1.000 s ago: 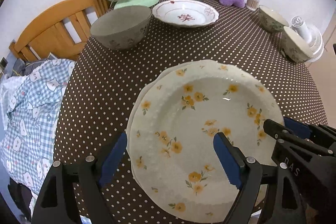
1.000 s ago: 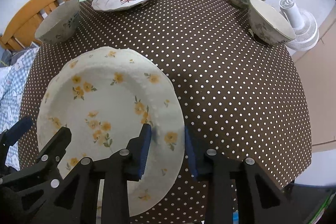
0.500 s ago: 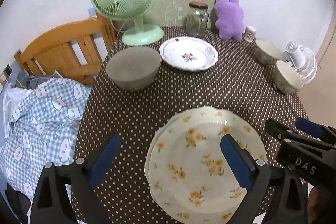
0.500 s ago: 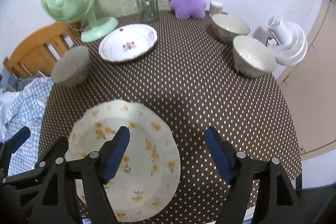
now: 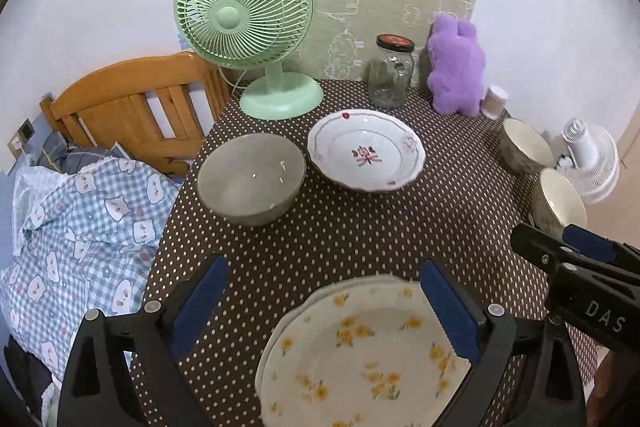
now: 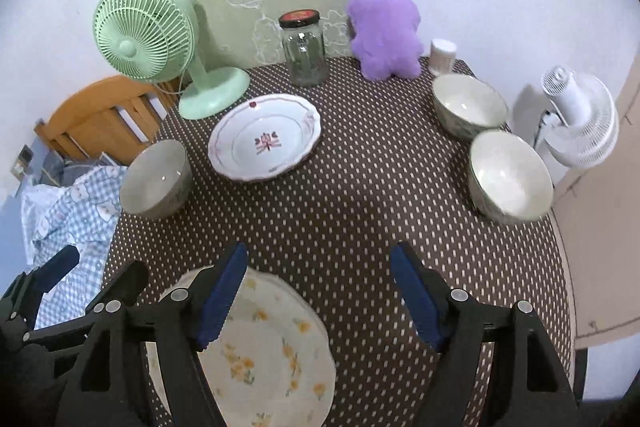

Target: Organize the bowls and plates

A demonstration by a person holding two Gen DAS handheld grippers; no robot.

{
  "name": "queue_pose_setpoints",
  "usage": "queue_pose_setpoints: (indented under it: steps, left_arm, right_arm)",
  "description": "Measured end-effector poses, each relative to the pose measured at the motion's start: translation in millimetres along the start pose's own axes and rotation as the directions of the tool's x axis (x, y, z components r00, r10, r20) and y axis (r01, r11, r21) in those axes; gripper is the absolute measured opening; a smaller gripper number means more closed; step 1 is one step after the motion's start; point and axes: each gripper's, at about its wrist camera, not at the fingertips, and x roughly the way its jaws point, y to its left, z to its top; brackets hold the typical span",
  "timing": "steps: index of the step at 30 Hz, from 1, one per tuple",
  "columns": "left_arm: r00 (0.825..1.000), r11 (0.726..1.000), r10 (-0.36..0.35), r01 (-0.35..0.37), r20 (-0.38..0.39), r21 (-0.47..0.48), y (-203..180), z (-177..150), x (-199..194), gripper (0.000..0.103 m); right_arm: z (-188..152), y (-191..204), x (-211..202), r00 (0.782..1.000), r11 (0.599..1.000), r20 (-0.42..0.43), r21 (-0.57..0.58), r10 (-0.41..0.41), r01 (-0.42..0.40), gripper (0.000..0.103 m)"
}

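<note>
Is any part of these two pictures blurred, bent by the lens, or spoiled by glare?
Left wrist view: sharp; the lens bends the wall and darkens the corners; small glints in the grey bowl. Right wrist view: the same bending; the tablecloth dots smear into streaks, and the yellow-flowered plate looks soft.

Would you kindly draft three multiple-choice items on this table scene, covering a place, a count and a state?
1. The grey bowl sits:
A. beside the red-patterned plate
B. on the yellow-flowered plates
C. behind the jar

2. Bowls on the table:
A. two
B. three
C. five

3. The right tongs are:
A. shut on a bowl
B. shut on a plate
C. open, holding nothing

Answers: 1 A, their rims nearly meet; 2 B, one grey, two cream; 3 C, the pads stand wide apart.
</note>
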Motion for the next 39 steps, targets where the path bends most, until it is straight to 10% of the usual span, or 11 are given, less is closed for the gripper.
queue_pose_setpoints:
  steps: [28,39]
  left_arm:
    - [0.984,0.975,0.168,-0.175,-0.059,-0.139,-53.0,57.4,125.7,0.081]
    - [0.979,0.970,0.160,-0.179,-0.123,-0.165,-47.8,62.2,179.5,0.070]
  right_arm:
    - [96.6,-12.6,144.1,0.995,0.987,-0.017,-0.129,0.096,-0.097,0.077]
    - [97.1,-10.2,209.5,0.990,0.990,-0.102,-0.094,0.095,-0.104,0.053]
